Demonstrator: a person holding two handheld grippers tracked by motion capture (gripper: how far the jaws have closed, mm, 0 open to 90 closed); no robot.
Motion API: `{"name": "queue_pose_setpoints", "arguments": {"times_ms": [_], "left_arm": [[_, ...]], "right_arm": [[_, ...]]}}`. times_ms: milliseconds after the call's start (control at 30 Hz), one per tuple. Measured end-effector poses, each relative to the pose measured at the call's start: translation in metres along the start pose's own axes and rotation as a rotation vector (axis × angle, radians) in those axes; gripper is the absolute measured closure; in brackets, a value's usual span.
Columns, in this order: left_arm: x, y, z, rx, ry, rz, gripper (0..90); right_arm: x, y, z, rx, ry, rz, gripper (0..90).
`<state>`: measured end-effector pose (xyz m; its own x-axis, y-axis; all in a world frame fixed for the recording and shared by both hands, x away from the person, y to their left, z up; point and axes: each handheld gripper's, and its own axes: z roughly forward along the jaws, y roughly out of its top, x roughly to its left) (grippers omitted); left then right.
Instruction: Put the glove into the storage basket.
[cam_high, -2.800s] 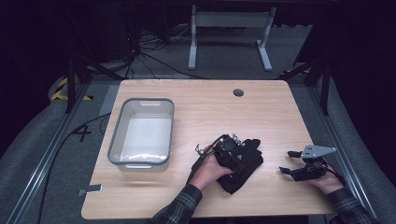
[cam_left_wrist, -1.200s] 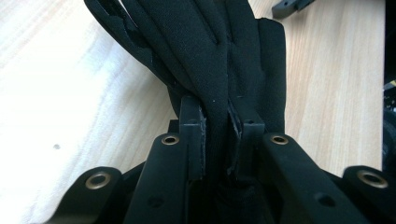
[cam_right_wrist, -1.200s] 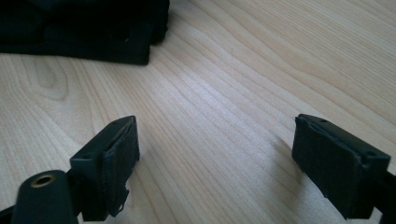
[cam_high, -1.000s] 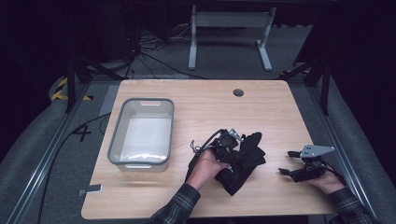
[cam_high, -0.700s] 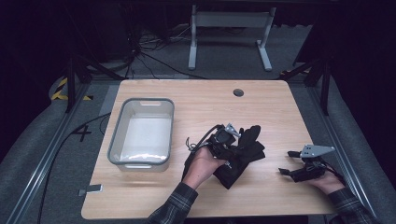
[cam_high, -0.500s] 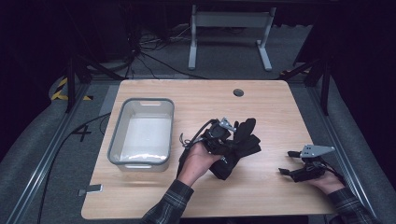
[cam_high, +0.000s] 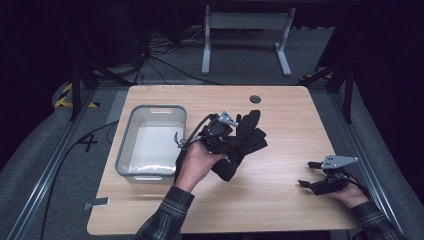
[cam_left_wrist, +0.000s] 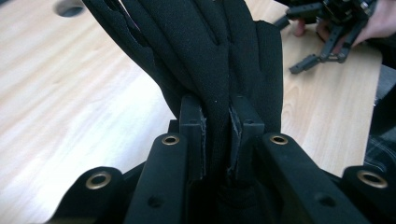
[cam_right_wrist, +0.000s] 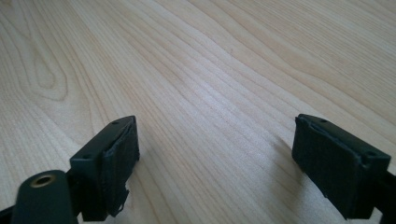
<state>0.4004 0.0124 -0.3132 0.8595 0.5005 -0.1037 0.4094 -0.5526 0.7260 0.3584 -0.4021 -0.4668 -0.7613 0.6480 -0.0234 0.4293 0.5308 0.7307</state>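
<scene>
L gripper (cam_left_wrist: 217, 140) is clenched on the black gloves (cam_left_wrist: 205, 60) — fabric pinched between both pads, fingers fanning out past the tips, held above the table (cam_high: 280, 115) w/ the grey bin (cam_high: 150, 145) just beside it. R gripper (cam_right_wrist: 215, 158) is released — jaws wide apart, bare wood between them.
</scene>
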Motion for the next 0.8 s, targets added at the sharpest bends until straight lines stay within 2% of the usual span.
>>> {"name": "queue_pose_setpoints", "arguments": {"times_ms": [233,500,800], "left_arm": [[0.018,-0.003,-0.034,-0.029,0.057,-0.039,78.7],[0.036,-0.013,-0.068,-0.032,0.127,-0.075,78.6],[0.055,-0.031,-0.096,-0.053,0.190,-0.136,78.6]], "right_arm": [[0.000,0.000,0.000,0.000,-0.002,0.004,15.3],[0.000,0.000,0.000,-0.001,-0.004,0.006,15.3],[0.000,0.001,0.000,0.001,-0.006,0.007,15.3]]}}
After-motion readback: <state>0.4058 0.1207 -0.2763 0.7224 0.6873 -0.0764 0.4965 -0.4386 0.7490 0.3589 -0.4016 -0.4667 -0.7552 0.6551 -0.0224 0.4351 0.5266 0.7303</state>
